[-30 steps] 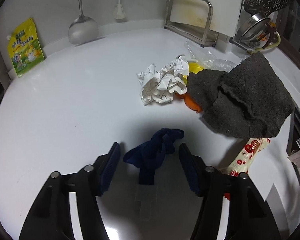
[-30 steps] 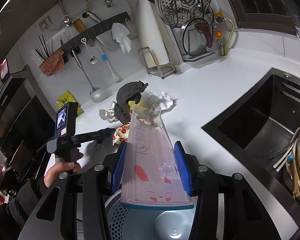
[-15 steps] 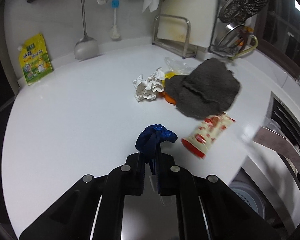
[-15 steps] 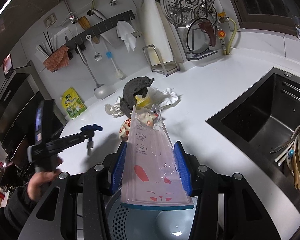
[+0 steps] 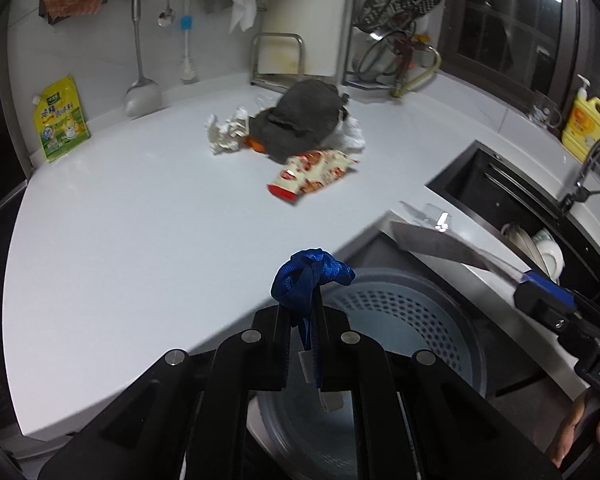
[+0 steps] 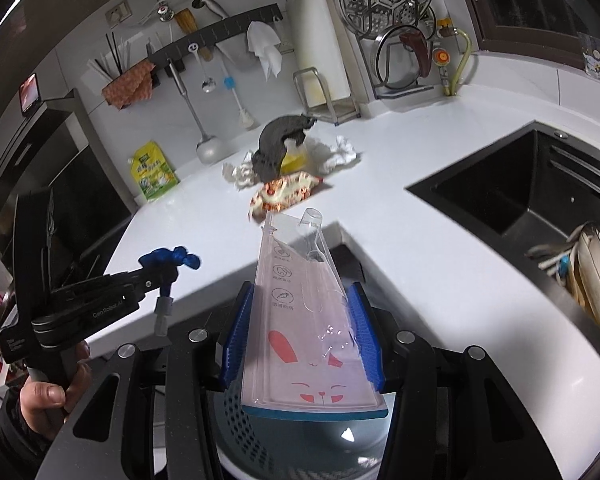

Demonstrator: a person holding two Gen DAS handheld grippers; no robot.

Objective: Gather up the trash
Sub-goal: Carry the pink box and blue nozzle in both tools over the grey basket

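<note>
Left gripper [image 5: 302,312] pinching a blue strap [image 5: 310,276], jaws pressed tight on it, above the edge of a perforated bin [image 5: 400,308] below the counter [image 5: 140,216]. Right gripper [image 6: 300,316] clamped on a clear scoop [image 6: 304,312] over the same bin. On the counter: crumpled paper [image 5: 224,132], red snack wrapper [image 5: 312,170], grey cloth [image 5: 300,120].

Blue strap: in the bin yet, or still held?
Held. The left gripper is shut on the blue strap, which hangs above the perforated bin; nothing shows it released.
</note>
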